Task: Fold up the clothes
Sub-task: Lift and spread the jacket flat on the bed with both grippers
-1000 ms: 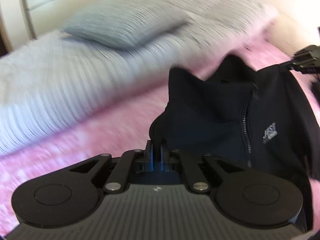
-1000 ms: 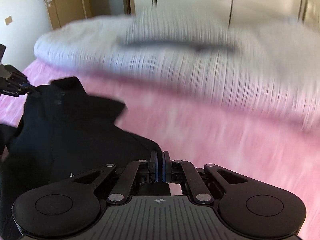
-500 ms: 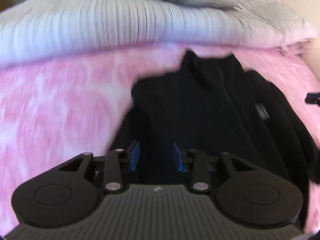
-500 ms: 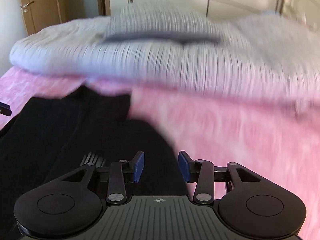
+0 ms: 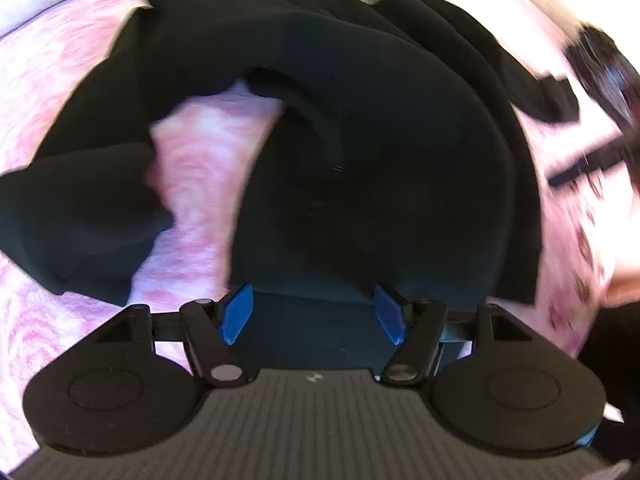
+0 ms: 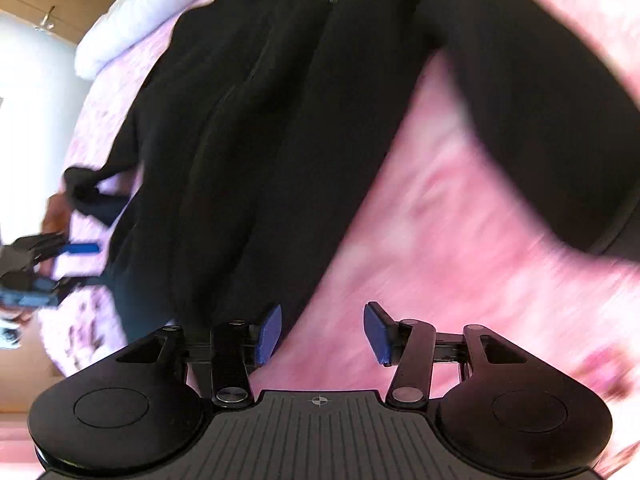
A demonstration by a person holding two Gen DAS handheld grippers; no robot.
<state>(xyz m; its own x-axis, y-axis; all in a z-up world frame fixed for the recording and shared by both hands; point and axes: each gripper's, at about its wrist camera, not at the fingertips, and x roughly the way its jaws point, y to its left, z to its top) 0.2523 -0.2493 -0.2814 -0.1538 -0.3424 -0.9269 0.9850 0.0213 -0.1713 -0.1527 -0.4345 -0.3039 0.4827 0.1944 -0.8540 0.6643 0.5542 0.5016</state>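
Both grippers, left gripper [image 5: 316, 314] and right gripper [image 6: 320, 334], opening, nothing pinched. Black jacket [image 5: 380, 128] sprawls on pink bedspread [image 6: 460, 240], sleeve at nine o'clock.

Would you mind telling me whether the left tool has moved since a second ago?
Yes: the left tool has swung down from the grey bedding toward the black jacket on the pink blanket, jaws opening.

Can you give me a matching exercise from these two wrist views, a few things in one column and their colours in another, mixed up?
Things:
1. jacket
2. bedspread
3. gripper pads
4. duvet

Colours:
A. blue
B. white
C. black
D. pink

Pairs: 1-C, 2-D, 3-A, 4-B
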